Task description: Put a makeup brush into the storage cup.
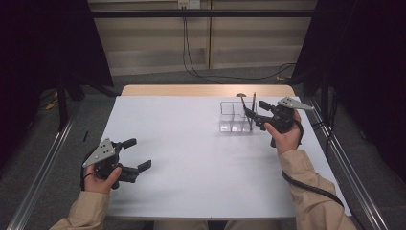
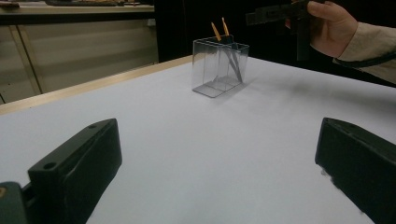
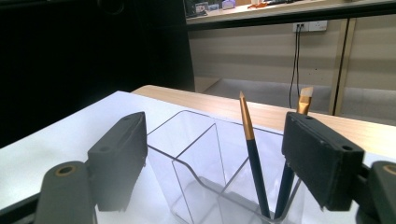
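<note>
Right gripper (image 3: 212, 158) gapes above organizer (image 3: 205, 163) — hand level.

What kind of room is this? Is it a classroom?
Probably a lab or workshop set up for recording, not a classroom. A white table stands between metal rails, dark curtains hang at both sides, and cables trail across the floor from a wall socket.

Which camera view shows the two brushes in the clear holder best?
The right gripper view: the two brushes stand close, dark handles and gold ferrules plain, inside the clear holder. The left gripper view shows them small and far. The high view shows thin dark sticks beside the right gripper.
</note>
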